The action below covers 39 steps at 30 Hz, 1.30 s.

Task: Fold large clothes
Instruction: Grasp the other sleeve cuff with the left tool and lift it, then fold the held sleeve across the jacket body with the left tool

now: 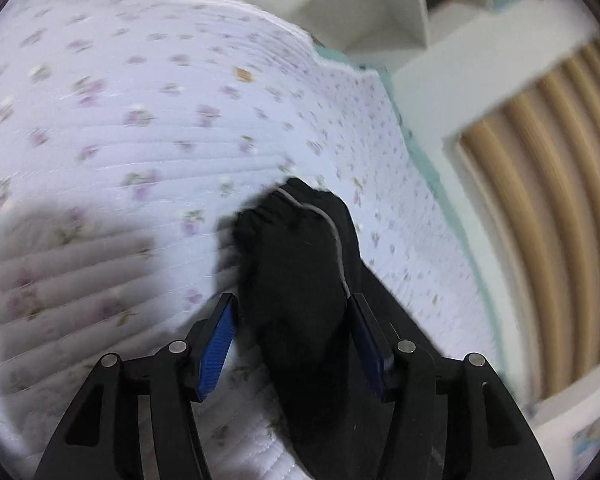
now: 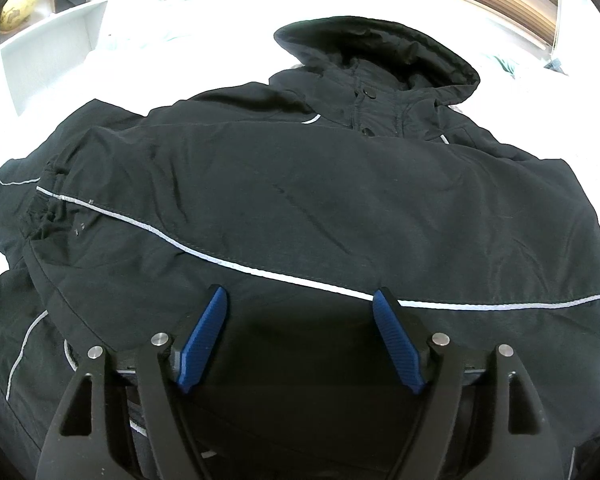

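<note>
- Sleeve [image 1: 296, 280] between left gripper [image 1: 292, 312] jaws, half-open: pads not clearly pressing; grip uncertain.
- Right gripper [image 2: 298, 312]: wide open, empty, over jacket [image 2: 300, 200].
- Close firmly near cuff before folding across.

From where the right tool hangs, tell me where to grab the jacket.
Grip the near hem of the jacket from above, straight ahead of the right tool: that edge lies flat between its open pads, and the sleeve is already folded across.
</note>
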### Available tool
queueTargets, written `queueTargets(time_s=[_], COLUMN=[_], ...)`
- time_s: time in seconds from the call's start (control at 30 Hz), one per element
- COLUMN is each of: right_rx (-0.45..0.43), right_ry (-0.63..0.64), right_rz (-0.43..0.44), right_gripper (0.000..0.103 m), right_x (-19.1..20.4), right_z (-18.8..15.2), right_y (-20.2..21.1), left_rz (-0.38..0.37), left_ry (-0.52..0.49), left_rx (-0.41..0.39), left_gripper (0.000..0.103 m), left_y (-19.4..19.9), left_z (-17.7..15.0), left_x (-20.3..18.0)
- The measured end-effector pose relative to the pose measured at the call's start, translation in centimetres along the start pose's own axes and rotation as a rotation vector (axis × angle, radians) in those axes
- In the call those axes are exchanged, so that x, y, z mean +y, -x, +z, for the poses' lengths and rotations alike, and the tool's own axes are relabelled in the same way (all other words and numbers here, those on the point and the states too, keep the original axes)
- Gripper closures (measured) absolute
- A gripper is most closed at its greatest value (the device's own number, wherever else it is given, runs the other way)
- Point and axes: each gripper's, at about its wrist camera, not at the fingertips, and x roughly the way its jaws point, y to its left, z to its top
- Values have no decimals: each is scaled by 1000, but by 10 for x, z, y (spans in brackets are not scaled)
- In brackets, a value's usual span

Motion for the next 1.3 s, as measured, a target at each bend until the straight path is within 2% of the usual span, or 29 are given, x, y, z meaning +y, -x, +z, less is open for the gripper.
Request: queueTargets(time_s=[0.07, 0.1, 0.13, 0.2, 0.3, 0.43, 0.53, 0.67, 0.87, 0.93, 1.07, 1.17, 1.2, 1.3], right_rx=[0, 1, 0, -1, 0, 25, 24, -29, -98, -91, -71, -26, -6, 29], right_ry=[-2, -2, -1, -2, -3, -35, -93, -80, -44, -61, -96, -105, -112, -146], right_rz=[0, 0, 0, 1, 0, 47, 102, 115, 100, 89, 74, 51, 48, 65], right_gripper=[23, 23, 23, 23, 23, 24, 24, 24, 24, 24, 24, 24, 24, 24], right_x=[0, 0, 0, 0, 2, -2, -10, -16, -30, -38, -56, -65, -68, -80], right_z=[-1, 0, -1, -1, 0, 6, 9, 11, 15, 14, 7, 1, 0, -3], right_y=[0, 0, 0, 0, 2, 9, 31, 73, 124, 129, 130, 122, 117, 108], left_rz=[36, 57, 73, 29, -75, -214, -320, -383, -389, -393, -371, -361, -370, -469], left_ry=[-101, -145, -200, -277, -424, -589, -660, -777, -960, -978, -987, -962, -955, -882], left_rx=[24, 19, -6, -39, -68, -49, 40, 189, 368, 464, 622, 782, 808, 851], left_gripper=[74, 81, 83, 85, 86, 86, 86, 86, 86, 86, 85, 77, 71, 52], left_y=[-9, -10, -4, 14, 51, 90, 103, 98, 85, 72, 36, 6, 2, 4], left_z=[-6, -7, -12, -21, -43, -84, -131, -201, -310, -343, -395, -426, -431, -427], left_x=[-23, -34, -47, -75, -136, -217, -265, -322, -377, -388, -384, -370, -367, -362])
